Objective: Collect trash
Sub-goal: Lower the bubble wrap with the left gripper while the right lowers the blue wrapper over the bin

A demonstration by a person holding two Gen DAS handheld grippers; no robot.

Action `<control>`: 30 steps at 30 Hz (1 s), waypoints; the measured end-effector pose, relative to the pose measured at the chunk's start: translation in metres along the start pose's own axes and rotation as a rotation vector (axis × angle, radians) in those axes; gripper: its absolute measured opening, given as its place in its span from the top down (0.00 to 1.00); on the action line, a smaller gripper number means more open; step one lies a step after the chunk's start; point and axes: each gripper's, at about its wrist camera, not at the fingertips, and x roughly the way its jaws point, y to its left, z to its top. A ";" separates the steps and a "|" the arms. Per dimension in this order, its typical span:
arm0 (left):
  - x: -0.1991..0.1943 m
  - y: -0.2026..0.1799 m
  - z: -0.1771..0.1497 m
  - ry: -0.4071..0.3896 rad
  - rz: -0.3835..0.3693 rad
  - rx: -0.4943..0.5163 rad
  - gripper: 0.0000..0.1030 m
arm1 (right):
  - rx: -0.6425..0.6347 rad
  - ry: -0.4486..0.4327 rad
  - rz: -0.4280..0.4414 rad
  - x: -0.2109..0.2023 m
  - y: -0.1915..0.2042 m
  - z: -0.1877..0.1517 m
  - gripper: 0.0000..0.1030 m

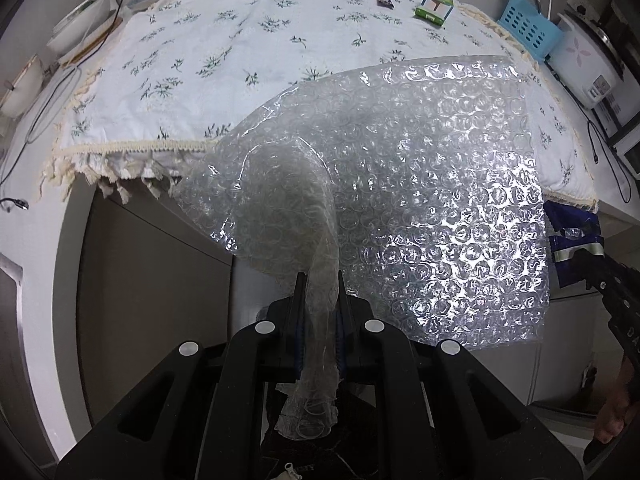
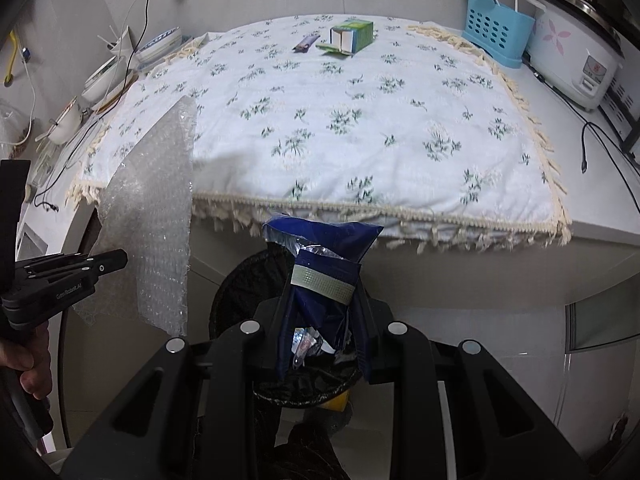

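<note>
One sheet of bubble wrap [image 1: 420, 184] and one blue foil wrapper [image 2: 324, 264] are held up off the worktop. On the flowered cloth [image 2: 340, 120], near its far edge, lie one green carton [image 2: 352, 36] and one small dark wrapper [image 2: 306, 43]. At the worktop's far right corner stand one blue basket [image 2: 496, 32] and one rice cooker [image 2: 576, 56]. One black-lined bin [image 2: 240, 280] sits below.
</note>
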 end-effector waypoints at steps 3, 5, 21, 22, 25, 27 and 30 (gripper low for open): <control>0.009 -0.001 -0.014 0.018 0.008 -0.007 0.90 | 0.001 0.017 0.005 0.007 -0.002 -0.013 0.77; 0.015 -0.001 -0.023 0.027 0.012 -0.009 0.90 | 0.002 0.027 0.006 0.012 -0.004 -0.021 0.77; 0.067 -0.019 -0.053 0.099 0.050 -0.001 0.90 | 0.027 0.082 0.009 0.059 -0.010 -0.052 0.77; 0.071 -0.021 -0.053 0.105 0.054 0.001 0.90 | 0.029 0.087 0.011 0.062 -0.010 -0.054 0.77; 0.081 -0.031 -0.053 0.124 0.059 0.008 0.90 | 0.038 0.103 0.019 0.068 -0.011 -0.056 0.77; 0.088 -0.031 -0.048 0.132 0.061 0.015 0.90 | 0.045 0.110 0.017 0.070 -0.012 -0.058 0.77; 0.099 -0.035 -0.045 0.149 0.065 0.025 0.90 | 0.046 0.118 0.007 0.072 -0.013 -0.059 0.77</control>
